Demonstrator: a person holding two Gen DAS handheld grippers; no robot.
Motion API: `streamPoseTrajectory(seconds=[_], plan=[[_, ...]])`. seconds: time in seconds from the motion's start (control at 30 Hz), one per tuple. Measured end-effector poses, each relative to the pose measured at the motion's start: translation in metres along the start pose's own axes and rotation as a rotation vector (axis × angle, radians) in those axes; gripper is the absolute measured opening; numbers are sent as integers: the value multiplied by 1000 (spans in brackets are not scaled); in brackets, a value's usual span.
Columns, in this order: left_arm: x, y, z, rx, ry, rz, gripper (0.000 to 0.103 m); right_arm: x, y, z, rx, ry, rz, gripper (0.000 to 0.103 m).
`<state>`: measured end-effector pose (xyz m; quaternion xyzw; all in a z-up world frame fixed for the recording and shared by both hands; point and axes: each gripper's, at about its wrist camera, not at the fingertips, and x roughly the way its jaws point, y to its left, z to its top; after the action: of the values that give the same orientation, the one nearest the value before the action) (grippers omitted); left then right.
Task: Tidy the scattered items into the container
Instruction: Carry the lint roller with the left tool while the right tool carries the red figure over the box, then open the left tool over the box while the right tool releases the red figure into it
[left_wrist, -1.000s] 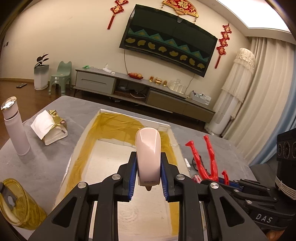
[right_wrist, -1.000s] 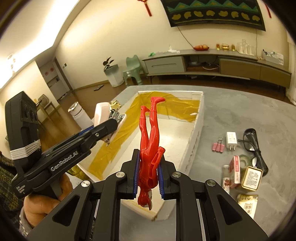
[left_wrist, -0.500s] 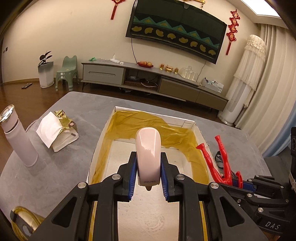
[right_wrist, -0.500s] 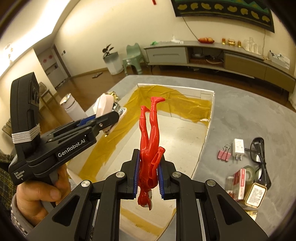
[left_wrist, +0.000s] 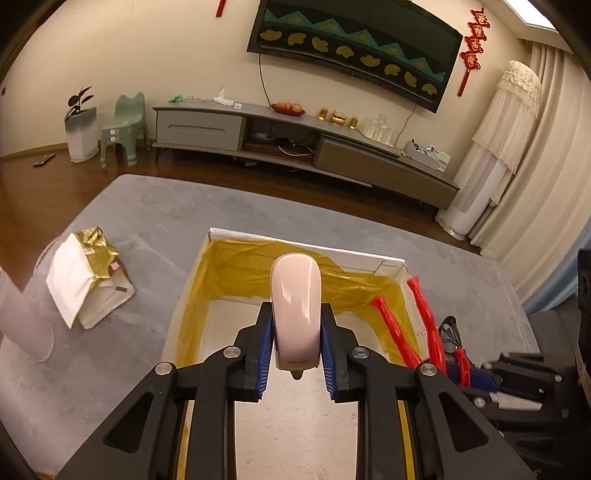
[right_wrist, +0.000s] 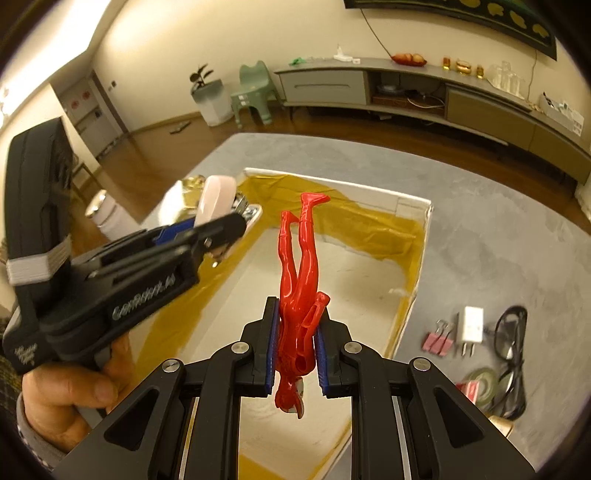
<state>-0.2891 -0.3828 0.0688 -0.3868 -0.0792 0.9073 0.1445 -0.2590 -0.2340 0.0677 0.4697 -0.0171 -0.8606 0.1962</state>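
We're over the box (left_wrist: 369, 258) now with both loads. Our left hand-held gripper (left_wrist: 296, 347) is clamped on the pale pink stapler (left_wrist: 295, 317), nose up, above the box's bare white floor. Our right hand-held gripper (right_wrist: 296, 347) is clenched on the red figure (right_wrist: 299, 280), which hangs head down with its legs pointing away, also above the box interior. So this reads as the drop-off step: carrying is done, releasing is not. Next we'd want to lower each piece toward the floor and part the jaws, keeping the two tools clear of each other, since they sit close side by side. The grey bench (right_wrist: 498, 240) holds plenty more: pink binder clips (right_wrist: 437, 338), a white plug (right_wrist: 472, 325), black glasses (right_wrist: 511, 343), and a gold-and-white packet (left_wrist: 88, 277) on the left. Beyond, a low TV cabinet (left_wrist: 295, 147) and cream curtains (left_wrist: 535, 166).
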Motion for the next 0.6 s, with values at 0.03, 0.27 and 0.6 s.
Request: streamPoseTrajectory(seconds=[0.03, 0.27, 0.6], plan=[[5, 0, 0, 1, 11, -2, 25, 5, -4, 4, 5, 13, -4, 19], [31, 2, 3, -5, 55, 25, 25, 40, -20, 22, 42, 97, 6, 19], [52, 3, 6, -33, 87, 30, 26, 71, -21, 42, -16, 140, -49, 20]])
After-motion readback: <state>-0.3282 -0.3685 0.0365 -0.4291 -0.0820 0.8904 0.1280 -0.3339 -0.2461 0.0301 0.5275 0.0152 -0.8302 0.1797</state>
